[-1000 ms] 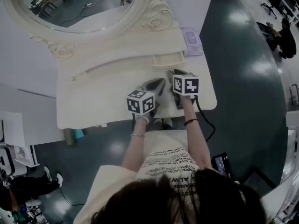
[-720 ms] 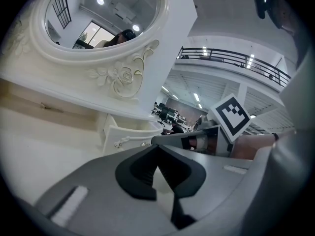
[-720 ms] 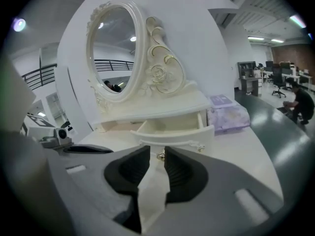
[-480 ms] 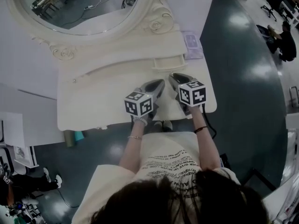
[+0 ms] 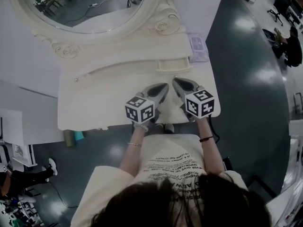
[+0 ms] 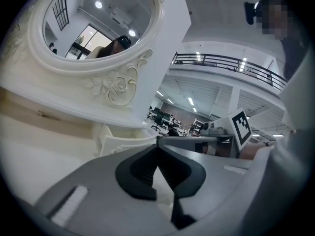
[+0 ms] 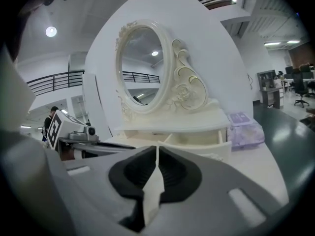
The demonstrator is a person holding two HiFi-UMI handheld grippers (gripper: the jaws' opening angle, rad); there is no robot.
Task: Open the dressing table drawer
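**A:** Where did the drawer (image 5: pixel 173 64) stand?

**B:** Under the right end of the oval mirror (image 5: pixel 85 4), on the dressing table (image 5: pixel 104 98). It was pulled out, with its inside showing, so I judged the opening done.

**A:** And the grippers?

**B:** Both hung over the tabletop, in front of the mirror and clear of the drawer. The left gripper (image 5: pixel 164 85) had its jaws together with nothing in them. The right gripper (image 5: pixel 174 81) had its jaws closing, almost met, also with nothing between them.

**A:** So what did the step ask for?

**B:** I took it to be a clean getaway. The tips needed to come back toward the person, away from the mirror, and high enough not to catch the drawer front and push it in again.

**A:** Any hazard?

**B:** A lilac packet (image 5: pixel 198 46) lay just right of the mirror's base, close to the drawer. The right gripper shouldn't have swung that way.
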